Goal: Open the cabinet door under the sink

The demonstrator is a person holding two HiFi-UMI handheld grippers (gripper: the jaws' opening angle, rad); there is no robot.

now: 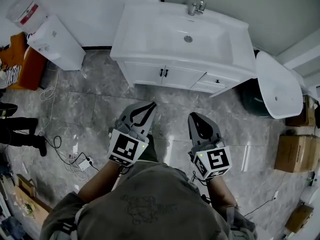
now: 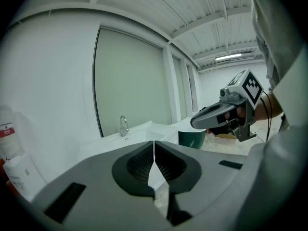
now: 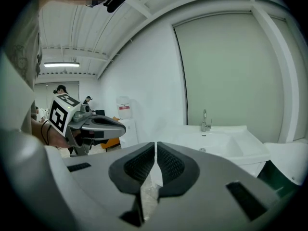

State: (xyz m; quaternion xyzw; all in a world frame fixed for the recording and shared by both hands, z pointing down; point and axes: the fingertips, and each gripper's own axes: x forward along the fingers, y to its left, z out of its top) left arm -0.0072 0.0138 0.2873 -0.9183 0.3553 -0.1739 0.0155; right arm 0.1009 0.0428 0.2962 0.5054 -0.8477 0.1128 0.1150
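A white vanity stands against the far wall, with its sink (image 1: 182,34) and faucet (image 1: 196,5) on top. Under the sink, two white cabinet doors (image 1: 150,74) are closed, their black handles (image 1: 163,73) side by side at the middle. My left gripper (image 1: 151,105) and right gripper (image 1: 192,116) hover over the tiled floor, well short of the doors, both shut and empty. In the left gripper view the left gripper (image 2: 154,142) points toward the sink (image 2: 139,129). The right gripper (image 3: 156,143) in its own view has its pads together, with the sink (image 3: 216,141) ahead.
A white water dispenser (image 1: 55,41) stands left of the vanity. On the right are a dark green bin (image 1: 252,96) and a white oval fixture (image 1: 277,84). Cardboard boxes (image 1: 295,151) line the right edge. Cables and a power strip (image 1: 82,163) lie on the floor at left.
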